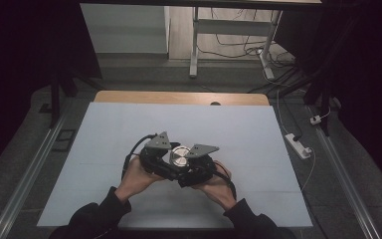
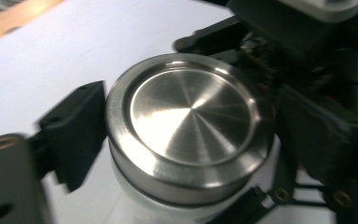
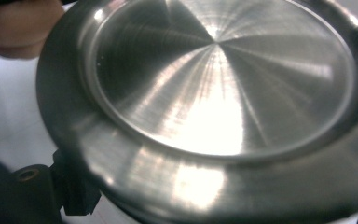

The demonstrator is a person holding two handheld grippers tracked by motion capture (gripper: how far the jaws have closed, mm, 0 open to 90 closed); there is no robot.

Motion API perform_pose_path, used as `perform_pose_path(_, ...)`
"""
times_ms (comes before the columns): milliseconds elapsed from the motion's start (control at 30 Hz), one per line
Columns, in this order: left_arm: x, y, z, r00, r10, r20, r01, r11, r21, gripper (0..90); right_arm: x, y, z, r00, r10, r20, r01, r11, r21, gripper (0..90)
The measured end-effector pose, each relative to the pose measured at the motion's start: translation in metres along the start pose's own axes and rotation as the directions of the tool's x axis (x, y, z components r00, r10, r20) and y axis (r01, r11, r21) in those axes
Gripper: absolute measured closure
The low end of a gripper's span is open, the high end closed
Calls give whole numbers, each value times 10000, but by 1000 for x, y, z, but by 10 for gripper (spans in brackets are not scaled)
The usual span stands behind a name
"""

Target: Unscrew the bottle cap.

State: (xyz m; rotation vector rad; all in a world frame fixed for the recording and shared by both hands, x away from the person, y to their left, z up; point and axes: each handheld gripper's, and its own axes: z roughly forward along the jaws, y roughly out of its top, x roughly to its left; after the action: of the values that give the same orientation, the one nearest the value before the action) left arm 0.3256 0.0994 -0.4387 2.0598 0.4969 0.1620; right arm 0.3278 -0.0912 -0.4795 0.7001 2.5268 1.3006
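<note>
Container: a round metal container (image 1: 179, 158) with a brushed steel lid (image 2: 189, 122) is seen near the middle of the table, between the two grippers; below the lid a pale, whitish body (image 2: 135, 205) is made out in the left gripper view; whether it rests on the surface or is lifted cannot be told.

Left gripper: the left gripper (image 1: 155, 155) is held in the person's left hand (image 1: 135, 177); one black jaw is pressed against the lid's rim at the left of its own view, a dark block is seen against the opposite side; the jaws are taken to be closed narrowly on the lid.

Right gripper: the right gripper (image 1: 199, 164) is held in the right hand (image 1: 219, 186); the lid (image 3: 223, 93) is seen very close in its own view; a black jaw is glimpsed under the rim at lower left; whether its jaws are clamped or parted cannot be told.

Obstruction: the container's sides are crowded by both grippers' black frames; a fingertip (image 3: 21, 28) is seen just beside the rim.

Surroundings: a white table cover (image 1: 129, 129) is laid over a wooden table (image 1: 179, 97); a power strip (image 1: 298, 145) and cables (image 1: 238, 47) are seen on the floor beyond; a desk frame (image 1: 195, 40) stands farther back.
</note>
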Motion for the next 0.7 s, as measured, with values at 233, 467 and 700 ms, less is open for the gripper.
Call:
perform_pose_path(233, 6, 2, -27, 9857, 1372, 982, -1409, 9895, 322, 31, 0, 0, -3, 9921, -652, -1073, 659, 9978, 35, 146)
perform_pose_path(467, 4, -5, -22, 9511, 2288, 2075, -2471, 9667, 667, 134, 14, 1, -2, 9601, -1504, -2358, 1559, 9878, 46, 147)
perform_pose_path(700, 1, -5, -13, 9769, 1659, 1349, -1729, 9840, 418, 206, 12, 2, -1, 9771, -1247, -1725, 1290, 9915, 144, 147)
